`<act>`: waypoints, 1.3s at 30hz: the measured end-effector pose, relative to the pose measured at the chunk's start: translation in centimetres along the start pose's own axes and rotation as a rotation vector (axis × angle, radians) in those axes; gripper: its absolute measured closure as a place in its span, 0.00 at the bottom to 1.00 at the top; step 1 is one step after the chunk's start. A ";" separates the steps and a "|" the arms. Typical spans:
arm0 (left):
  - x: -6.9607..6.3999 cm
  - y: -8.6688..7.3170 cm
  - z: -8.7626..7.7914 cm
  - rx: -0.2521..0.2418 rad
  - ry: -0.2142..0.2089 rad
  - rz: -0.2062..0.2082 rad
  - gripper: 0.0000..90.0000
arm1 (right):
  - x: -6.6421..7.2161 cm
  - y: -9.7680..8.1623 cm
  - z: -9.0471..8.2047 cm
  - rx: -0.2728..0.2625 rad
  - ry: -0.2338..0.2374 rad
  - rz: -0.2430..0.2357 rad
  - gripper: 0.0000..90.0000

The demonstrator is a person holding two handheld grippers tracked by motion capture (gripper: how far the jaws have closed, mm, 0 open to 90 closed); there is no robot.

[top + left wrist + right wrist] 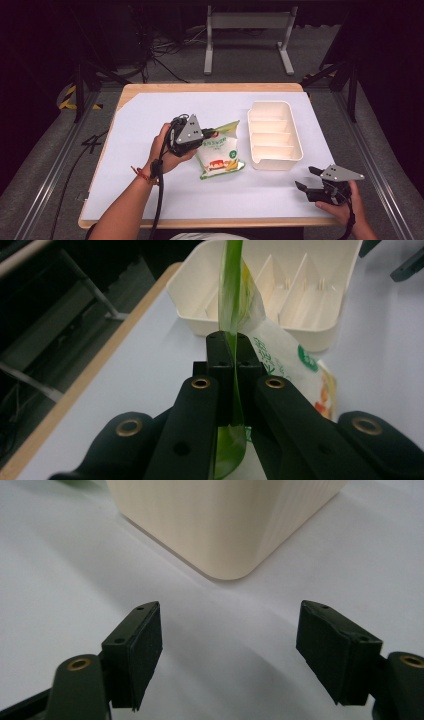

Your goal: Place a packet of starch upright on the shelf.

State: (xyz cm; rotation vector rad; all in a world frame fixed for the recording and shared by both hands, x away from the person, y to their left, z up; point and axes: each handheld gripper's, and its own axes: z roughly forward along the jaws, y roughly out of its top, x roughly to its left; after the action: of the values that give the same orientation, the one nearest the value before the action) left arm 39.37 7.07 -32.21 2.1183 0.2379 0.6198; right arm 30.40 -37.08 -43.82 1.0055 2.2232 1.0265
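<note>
1. The snack bag [220, 150], lying just left of the divided tray [274, 135], is pinched at its green edge by the left gripper [230, 347].
2. It should be lifted slowly and kept clear of the tray's rim.
3. The right gripper [309, 179], jaws spread and empty, is best kept aside.

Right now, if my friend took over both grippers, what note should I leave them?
Left gripper: shut on the green edge of the snack bag, which lies just left of the cream divided tray.
Right gripper: open, holding nothing, near the tray's close corner.
Done: bag gripped.
Left: probably lift the bag into the tray, whose visible compartments look bare; the right gripper could steady the tray.
</note>
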 end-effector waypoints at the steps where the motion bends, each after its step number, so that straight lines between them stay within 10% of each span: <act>1: 0.1 0.4 -0.1 -0.015 0.003 0.006 1.00 | 0.0 0.0 0.0 0.001 0.001 0.001 0.29; 25: 3.3 5.7 3.4 -0.144 0.015 0.040 1.00 | -0.2 -0.2 0.0 0.002 0.003 0.009 0.29; 39: 3.0 8.3 7.3 -0.183 -0.027 0.028 1.00 | -0.3 -0.3 0.1 0.004 0.007 0.014 0.29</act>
State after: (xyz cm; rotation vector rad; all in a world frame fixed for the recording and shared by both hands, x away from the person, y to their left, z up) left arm 45.21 -1.79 -27.99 1.9556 0.1317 0.6059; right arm 30.53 -37.42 -44.04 1.0218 2.2278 1.0334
